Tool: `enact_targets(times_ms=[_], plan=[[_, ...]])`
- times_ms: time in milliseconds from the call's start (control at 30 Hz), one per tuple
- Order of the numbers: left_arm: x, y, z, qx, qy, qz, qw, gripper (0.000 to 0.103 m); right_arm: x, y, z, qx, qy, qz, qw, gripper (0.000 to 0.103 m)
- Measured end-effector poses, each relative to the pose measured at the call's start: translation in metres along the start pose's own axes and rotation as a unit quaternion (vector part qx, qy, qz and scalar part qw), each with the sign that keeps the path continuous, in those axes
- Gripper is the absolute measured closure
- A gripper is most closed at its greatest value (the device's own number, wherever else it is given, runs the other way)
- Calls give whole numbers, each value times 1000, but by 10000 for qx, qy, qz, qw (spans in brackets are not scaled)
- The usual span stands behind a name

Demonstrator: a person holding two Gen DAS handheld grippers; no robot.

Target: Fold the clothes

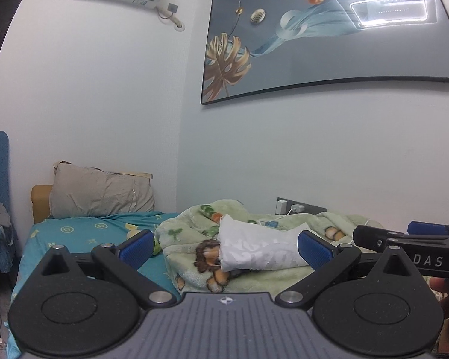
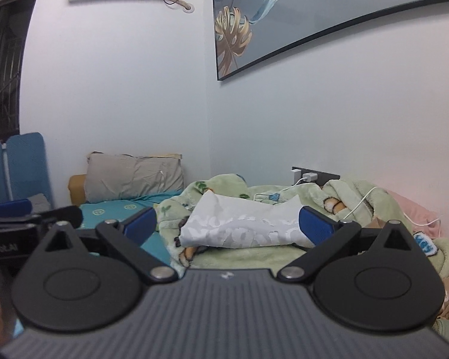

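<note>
Your white printed garment [image 2: 242,227] already lies as a compact folded bundle on the green cartoon-print fleece blanket [image 2: 254,257], which is heaped over the teal bedsheet [image 1: 83,233]. Its near edge looks like a rounded fold with layers stacked above it, and the pale lettering runs across the top face. So the piece in view is lying folded — whether it wants another fold or is meant to stay as it is, these views do not settle.

Your left gripper [image 1: 224,243] is spread wide and grasps nothing; its blue pads [image 1: 136,246] stand on either side of the bundle in the picture, though it appears to hang short of the cloth rather than touch it. Your right gripper [image 2: 229,224] is likewise released and bare, its fingers framing the same bundle from a little further right. The two tools sit side by side, each catching the other at the edge of its view.

What you cannot read from here:
- The far side of the bundle and its underside are hidden, so the number of layers is a guess.
- The right-hand end is covered by a blue pad in both views.
- Any other clothes waiting — the pink cloth [image 2: 416,212] at the right could be bedding or a garment.
- The near part of the bed is blocked by the gripper bodies.
</note>
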State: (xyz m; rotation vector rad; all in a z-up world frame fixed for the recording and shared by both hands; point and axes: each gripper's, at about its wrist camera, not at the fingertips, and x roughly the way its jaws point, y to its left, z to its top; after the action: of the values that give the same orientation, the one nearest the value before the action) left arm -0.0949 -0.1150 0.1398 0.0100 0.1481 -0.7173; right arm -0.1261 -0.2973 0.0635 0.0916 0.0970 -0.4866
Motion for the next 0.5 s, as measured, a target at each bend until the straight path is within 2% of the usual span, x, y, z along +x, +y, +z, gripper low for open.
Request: enact_targets(times_ms=[400, 500], plan=[[6, 16, -9, -236, -79, 153, 9996, 0, 20, 7, -17, -9, 152, -95, 9998, 0], [11, 18, -11, -296, 52, 205, 9993, 0, 23, 8, -17, 21, 163, -116, 9998, 0]])
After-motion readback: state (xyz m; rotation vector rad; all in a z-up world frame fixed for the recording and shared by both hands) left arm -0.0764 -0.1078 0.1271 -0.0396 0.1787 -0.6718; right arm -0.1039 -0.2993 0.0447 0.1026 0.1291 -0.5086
